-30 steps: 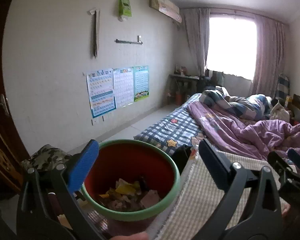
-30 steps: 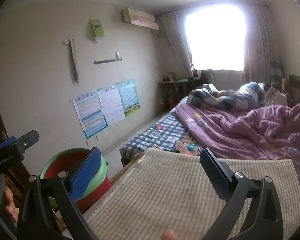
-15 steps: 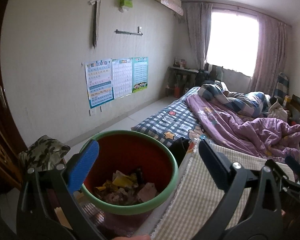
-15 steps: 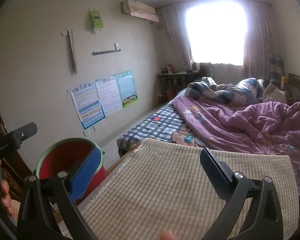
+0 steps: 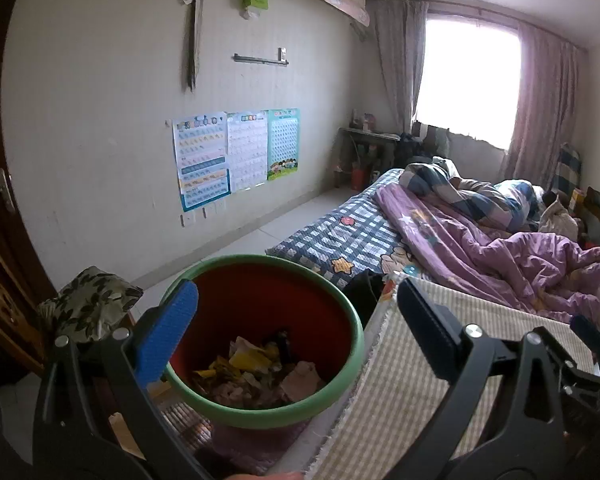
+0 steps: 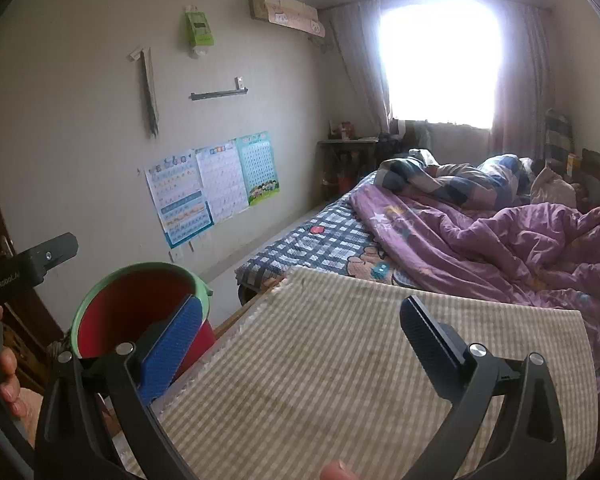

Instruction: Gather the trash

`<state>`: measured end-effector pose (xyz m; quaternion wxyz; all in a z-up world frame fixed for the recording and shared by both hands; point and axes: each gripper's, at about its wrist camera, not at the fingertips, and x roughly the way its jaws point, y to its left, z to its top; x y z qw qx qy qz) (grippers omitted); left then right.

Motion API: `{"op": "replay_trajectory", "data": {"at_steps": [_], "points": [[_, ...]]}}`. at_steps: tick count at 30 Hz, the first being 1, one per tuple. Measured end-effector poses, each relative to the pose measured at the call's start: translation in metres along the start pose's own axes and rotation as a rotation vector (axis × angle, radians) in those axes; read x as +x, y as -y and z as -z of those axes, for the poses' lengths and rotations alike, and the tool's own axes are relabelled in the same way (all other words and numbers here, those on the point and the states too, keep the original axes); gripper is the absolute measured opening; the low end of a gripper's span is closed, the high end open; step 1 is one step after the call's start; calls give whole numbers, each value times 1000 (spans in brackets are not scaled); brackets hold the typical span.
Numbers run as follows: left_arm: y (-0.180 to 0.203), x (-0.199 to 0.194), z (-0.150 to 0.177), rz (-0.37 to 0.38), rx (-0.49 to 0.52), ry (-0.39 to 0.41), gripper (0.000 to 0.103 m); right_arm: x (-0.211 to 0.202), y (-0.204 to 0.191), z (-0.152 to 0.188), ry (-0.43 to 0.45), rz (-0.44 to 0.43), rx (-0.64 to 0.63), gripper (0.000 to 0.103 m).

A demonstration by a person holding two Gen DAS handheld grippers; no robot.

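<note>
3 wall posters (image 5: 236,156) beyond checked cloth (image 6: 340,360), unmade bed (image 6: 460,240).

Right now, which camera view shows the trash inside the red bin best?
The left wrist view: it looks down into the red bin, so the trash at its bottom shows. The right wrist view shows only the bin's rim and inner wall, no trash.

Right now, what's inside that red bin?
The bin holds crumpled paper and wrappers, some yellow, piled at the bottom. Whatever lies beneath that pile is covered.
</note>
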<state>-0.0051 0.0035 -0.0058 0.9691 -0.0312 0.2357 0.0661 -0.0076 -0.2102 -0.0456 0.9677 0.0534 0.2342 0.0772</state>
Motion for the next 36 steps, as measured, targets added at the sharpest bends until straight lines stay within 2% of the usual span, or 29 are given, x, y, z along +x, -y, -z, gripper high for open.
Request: {"op": "replay_trajectory", "data": {"at_steps": [18, 26, 29, 31, 36], "points": [[0, 2, 5, -2, -6, -14, 98, 4, -1, 5, -29, -4, -5, 96], [-3, 1, 10, -22, -9, -14, 98, 6, 10, 19, -69, 27, -12, 96], [-11, 6, 10, -32, -12, -29, 98, 8, 26, 27, -102, 62, -3, 96], [-21, 10, 12, -28, -30, -55, 98, 11, 46, 37, -136, 117, 1, 96], [-64, 19, 25, -41, -119, -129, 98, 19, 126, 61, -237, 350, 43, 96]]}}
